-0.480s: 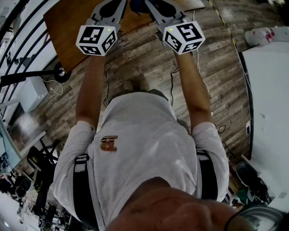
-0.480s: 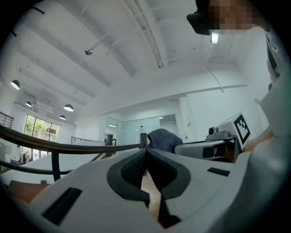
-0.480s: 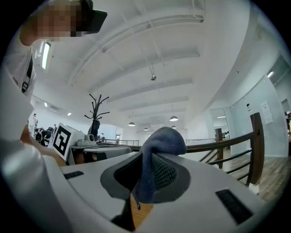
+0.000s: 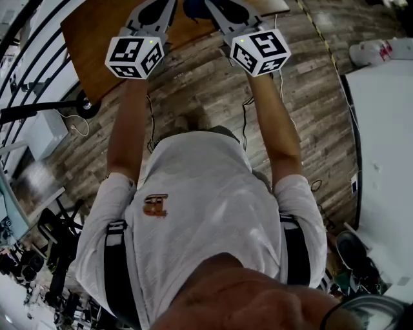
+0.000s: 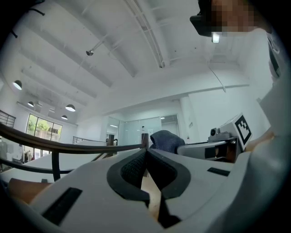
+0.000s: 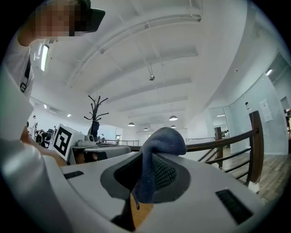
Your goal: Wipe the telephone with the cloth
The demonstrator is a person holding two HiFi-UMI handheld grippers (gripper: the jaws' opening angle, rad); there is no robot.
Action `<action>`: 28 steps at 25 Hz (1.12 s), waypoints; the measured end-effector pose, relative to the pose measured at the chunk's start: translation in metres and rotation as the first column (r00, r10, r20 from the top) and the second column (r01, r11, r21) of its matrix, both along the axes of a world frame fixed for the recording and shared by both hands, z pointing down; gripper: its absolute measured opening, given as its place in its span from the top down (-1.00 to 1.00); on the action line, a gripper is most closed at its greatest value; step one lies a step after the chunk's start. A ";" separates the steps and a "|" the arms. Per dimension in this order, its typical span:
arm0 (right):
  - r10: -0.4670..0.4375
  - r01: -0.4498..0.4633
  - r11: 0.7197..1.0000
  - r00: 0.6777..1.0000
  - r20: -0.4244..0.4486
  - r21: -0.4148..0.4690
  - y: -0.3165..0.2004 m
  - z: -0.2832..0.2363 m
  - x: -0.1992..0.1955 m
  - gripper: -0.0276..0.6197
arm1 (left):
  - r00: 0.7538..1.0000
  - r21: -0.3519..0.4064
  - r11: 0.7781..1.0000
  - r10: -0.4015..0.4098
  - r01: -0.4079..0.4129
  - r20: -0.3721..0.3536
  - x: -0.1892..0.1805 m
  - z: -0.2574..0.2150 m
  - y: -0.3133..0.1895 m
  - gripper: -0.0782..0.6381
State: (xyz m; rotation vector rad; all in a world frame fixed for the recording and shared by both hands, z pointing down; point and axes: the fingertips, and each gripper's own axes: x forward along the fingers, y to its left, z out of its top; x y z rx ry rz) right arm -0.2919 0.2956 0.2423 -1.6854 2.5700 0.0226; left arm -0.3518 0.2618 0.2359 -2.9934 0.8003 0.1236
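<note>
Since half a second earlier, the left gripper (image 4: 152, 14) and right gripper (image 4: 227, 13) have barely shifted. Both reach level over the edge of the brown tabletop (image 4: 97, 38). The head view cuts off their tips, but the gripper views show them. The left jaws are pressed together on nothing. The right jaws clamp the blue cloth (image 6: 161, 141), which bunches above them.

Dark blue cloth (image 6: 163, 142), bunched, pinched btwn right gripper (image 6: 148, 159) fingers (image 6: 167, 174).
</note>
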 end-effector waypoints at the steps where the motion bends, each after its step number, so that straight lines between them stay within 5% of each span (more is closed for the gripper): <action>1: 0.000 0.000 1.000 1.000 0.000 -0.001 0.000 0.000 0.005 0.69 | 1.000 -0.001 1.000 -0.002 0.002 0.000 0.004 0.001 0.000 0.73; 16: 0.012 -0.012 1.000 1.000 -0.003 0.003 0.007 0.004 0.087 0.69 | 1.000 0.015 1.000 -0.016 0.015 0.018 0.074 0.006 0.003 0.73; 28: 0.039 -0.039 0.999 0.999 -0.022 -0.020 -0.049 0.025 0.136 0.69 | 1.000 0.016 1.000 0.002 -0.002 -0.004 0.123 0.021 -0.056 0.73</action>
